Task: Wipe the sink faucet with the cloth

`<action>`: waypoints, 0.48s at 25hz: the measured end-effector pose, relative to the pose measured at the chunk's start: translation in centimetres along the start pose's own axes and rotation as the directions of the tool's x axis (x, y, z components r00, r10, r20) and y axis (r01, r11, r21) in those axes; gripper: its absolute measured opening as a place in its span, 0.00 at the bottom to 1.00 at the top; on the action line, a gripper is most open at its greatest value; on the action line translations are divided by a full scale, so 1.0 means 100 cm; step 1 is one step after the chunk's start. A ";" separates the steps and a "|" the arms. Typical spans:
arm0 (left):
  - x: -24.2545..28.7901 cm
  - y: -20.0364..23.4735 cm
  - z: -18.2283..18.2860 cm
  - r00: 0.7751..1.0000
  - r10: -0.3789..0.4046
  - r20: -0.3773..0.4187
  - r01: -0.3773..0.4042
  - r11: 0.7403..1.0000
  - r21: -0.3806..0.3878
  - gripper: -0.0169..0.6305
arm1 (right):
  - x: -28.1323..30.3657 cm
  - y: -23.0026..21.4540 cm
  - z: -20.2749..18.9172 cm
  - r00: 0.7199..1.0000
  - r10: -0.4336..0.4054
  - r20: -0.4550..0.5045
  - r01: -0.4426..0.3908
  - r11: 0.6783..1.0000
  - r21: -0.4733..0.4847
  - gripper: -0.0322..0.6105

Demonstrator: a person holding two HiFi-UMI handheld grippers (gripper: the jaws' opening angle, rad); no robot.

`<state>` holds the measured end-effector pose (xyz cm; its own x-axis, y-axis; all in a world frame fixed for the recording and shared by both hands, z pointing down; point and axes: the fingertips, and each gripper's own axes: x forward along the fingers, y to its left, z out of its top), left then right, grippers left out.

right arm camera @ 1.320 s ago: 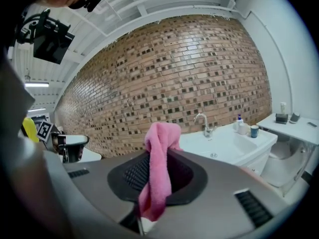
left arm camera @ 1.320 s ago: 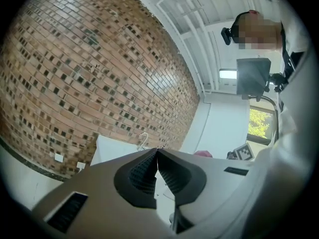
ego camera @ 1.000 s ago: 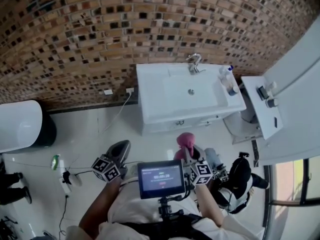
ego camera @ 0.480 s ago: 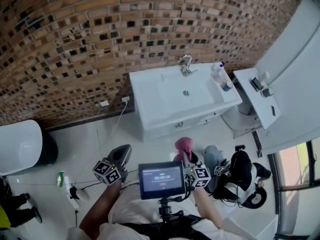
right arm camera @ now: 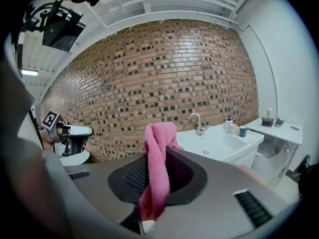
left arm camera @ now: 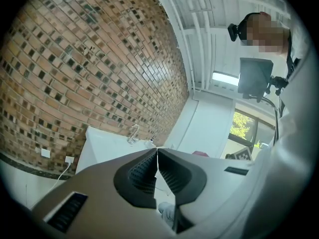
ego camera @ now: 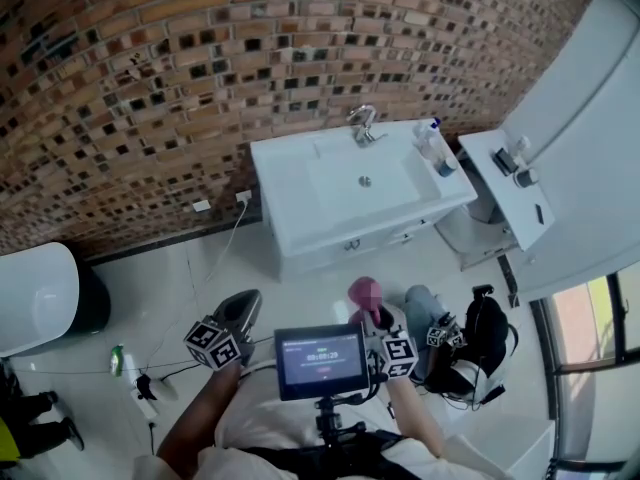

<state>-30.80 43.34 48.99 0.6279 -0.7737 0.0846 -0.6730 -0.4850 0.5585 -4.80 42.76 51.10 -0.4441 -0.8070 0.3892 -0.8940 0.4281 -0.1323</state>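
Since a second ago the white sink (ego camera: 300, 203) and its faucet (ego camera: 362, 125) have slid left in the head view, and they stand far off against the brick wall (ego camera: 150, 88). Near the person, the left claw (ego camera: 245, 303) and right claw (ego camera: 370, 310) are side by side, with the pink cloth (ego camera: 365, 293) poking from the right one.

Left gripper view: the jaws are pressed together with nothing between them, and the faucet (left arm camera: 133, 132) lies far beyond.

Right gripper view: the jaws are clamped on the cloth (right arm camera: 158, 153), which drapes over them, with the sink (right arm camera: 219, 143) at far right.

Digits on screen (ego camera: 321, 361) blurred, no legible text
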 end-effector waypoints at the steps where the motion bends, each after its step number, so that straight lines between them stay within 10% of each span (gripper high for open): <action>1: -0.002 0.000 -0.001 1.000 0.004 0.002 -0.004 1.000 -0.004 0.03 | -0.002 0.004 0.001 1.000 0.010 0.000 -0.010 1.000 -0.021 0.16; 12: -0.015 -0.007 -0.017 1.000 0.011 -0.011 -0.011 0.999 -0.039 0.03 | -0.011 0.027 -0.001 0.996 0.087 -0.029 -0.088 0.994 -0.063 0.16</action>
<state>-30.63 45.54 49.86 0.6251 -0.7742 0.0998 -0.6642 -0.4604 0.5889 -6.71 44.82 50.40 -0.5179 -0.7547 0.4028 -0.8457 0.5227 -0.1081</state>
